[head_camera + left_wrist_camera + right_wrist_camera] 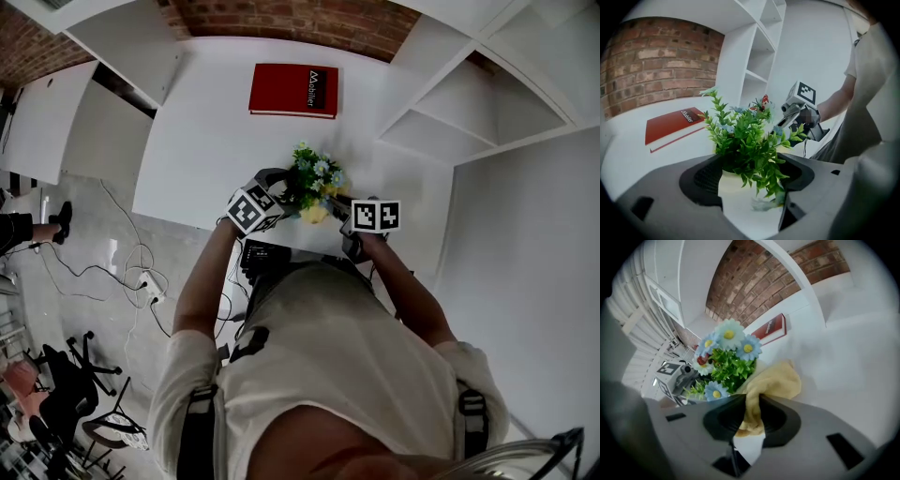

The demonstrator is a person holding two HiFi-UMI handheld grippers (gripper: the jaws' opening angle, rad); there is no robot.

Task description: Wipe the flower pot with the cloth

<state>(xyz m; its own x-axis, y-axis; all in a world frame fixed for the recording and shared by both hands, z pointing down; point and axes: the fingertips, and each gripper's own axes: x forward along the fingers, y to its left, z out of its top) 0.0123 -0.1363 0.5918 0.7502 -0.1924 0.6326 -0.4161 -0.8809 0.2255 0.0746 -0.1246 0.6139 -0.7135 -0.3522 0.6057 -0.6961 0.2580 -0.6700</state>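
A white flower pot (735, 191) with a green plant and small blue and white flowers (312, 178) stands near the table's front edge. My left gripper (747, 177) has a jaw on each side of the pot and is shut on it. My right gripper (752, 416) is shut on a yellow cloth (776, 383). The cloth bunches out past the jaws and lies against the pot's side, just right of the plant (729, 364). In the head view the cloth (314, 215) shows between the two marker cubes. The plant hides most of the pot there.
A red book (293, 90) lies flat at the back of the white table (216, 141), in front of a brick wall. White shelves (478, 103) rise to the right. Cables (131, 272) trail on the floor to the left, off the table.
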